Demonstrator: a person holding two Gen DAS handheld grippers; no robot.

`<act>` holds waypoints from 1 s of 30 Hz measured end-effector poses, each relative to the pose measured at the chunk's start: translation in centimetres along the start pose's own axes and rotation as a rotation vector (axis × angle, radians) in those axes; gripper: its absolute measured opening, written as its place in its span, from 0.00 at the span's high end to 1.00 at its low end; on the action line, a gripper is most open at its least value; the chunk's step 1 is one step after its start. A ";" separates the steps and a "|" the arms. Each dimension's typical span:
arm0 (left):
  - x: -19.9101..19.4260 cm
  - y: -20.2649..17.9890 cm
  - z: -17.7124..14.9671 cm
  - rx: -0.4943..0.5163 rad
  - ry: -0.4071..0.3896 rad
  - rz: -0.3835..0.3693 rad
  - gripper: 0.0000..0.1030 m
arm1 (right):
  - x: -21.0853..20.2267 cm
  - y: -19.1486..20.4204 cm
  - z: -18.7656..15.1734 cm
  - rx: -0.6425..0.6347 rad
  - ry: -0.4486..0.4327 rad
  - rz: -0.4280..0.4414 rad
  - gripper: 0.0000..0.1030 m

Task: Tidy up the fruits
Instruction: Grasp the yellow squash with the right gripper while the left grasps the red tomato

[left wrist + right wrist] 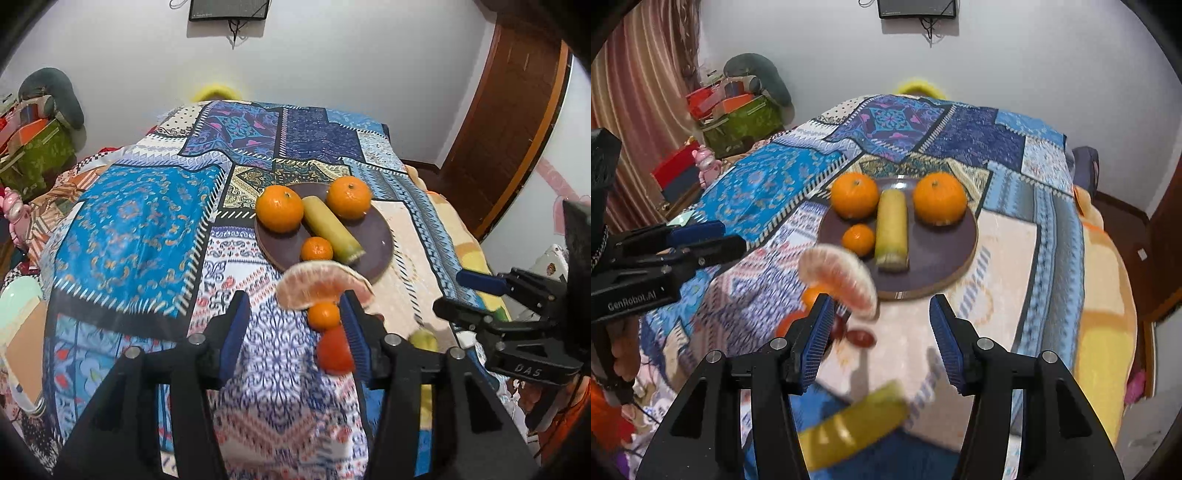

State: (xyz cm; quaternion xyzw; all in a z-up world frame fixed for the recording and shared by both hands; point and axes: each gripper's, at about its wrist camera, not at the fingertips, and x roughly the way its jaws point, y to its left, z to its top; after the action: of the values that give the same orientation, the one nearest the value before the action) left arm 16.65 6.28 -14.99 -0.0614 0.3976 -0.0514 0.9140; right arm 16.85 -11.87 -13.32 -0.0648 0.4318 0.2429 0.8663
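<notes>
A round dark plate (960, 254) sits on the patchwork cloth (129, 229) and already carries an arrangement that looks deliberate: two large oranges (854, 195) flank a peeled yellow-green stalk, probably sugarcane (892, 229), laid down the middle, with a small mandarin (858, 239) tucked on one side of it. This reads as a symmetrical pattern half filled, so the open spot opposite the mandarin likely awaits another small fruit. The loose fruits lie on the cloth just in front of the plate: a pale pink pomelo wedge (323, 284) with its membrane on, a second small mandarin (324, 315) touching it, and a red piece below, perhaps a tomato (334, 350). Two dark red dates or grapes (862, 338) are near them, and a blurred yellow-green piece (849, 428) lies closest to the right camera. The left gripper (291, 328) is spread wide and grips nothing; its right finger stands just beside the mandarin and the red fruit, seemingly lined up to close on one. The right gripper (882, 339) is likewise wide open and empty, poised over bare cloth beside the plate's near rim.
</notes>
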 end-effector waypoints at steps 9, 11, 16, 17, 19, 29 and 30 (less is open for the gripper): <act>-2.1 -1.0 -3.4 0.023 0.011 0.016 0.44 | 1.7 0.2 -5.4 0.093 0.109 0.016 0.46; -2.2 -1.0 -4.0 0.024 0.016 0.017 0.44 | 2.5 0.3 -6.0 0.109 0.139 0.031 0.46; -2.0 -0.9 -5.0 0.025 0.032 0.026 0.44 | 3.5 0.6 -6.7 0.119 0.153 0.038 0.36; -1.9 -0.9 -5.0 0.023 0.036 0.027 0.44 | 3.6 0.8 -6.7 0.108 0.155 0.034 0.35; -1.7 -0.9 -5.1 0.017 0.042 0.026 0.44 | 4.1 1.2 -6.8 0.085 0.166 0.031 0.32; 0.4 -1.9 -5.1 0.032 0.090 0.009 0.44 | 4.2 0.6 -6.3 0.046 0.148 0.057 0.64; 0.7 -2.1 -5.1 0.034 0.095 0.006 0.44 | 4.0 0.4 -6.2 0.024 0.140 0.036 0.65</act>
State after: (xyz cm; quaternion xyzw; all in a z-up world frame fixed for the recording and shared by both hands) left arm 13.27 3.78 -18.61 -0.0421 0.4398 -0.0586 0.8952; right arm 14.22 -12.07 -20.21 -0.0634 0.4953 0.2481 0.8301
